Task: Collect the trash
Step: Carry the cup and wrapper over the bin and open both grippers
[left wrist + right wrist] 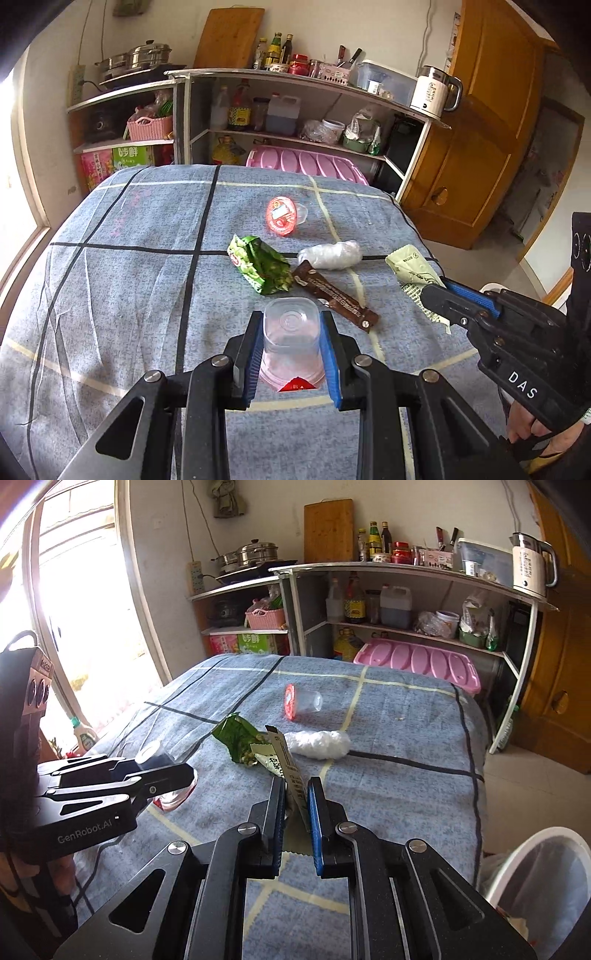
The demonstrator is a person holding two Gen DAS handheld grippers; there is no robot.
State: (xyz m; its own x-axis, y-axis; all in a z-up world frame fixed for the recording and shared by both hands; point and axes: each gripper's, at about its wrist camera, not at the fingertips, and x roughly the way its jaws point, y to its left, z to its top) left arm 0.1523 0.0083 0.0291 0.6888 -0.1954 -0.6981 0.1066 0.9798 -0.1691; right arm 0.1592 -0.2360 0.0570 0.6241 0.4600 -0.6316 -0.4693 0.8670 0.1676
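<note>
Black tongs, blue pads, silver screws, "DAS" lettering

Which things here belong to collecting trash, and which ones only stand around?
Part of the job:
- clear plastic cup in left gripper
- pale green wrapper in right gripper
- green snack bag
- brown sachet
- red-lidded cup
- crumpled plastic film
- white bin

Just around:
- kettle
- pink basket
- cutting board
</note>
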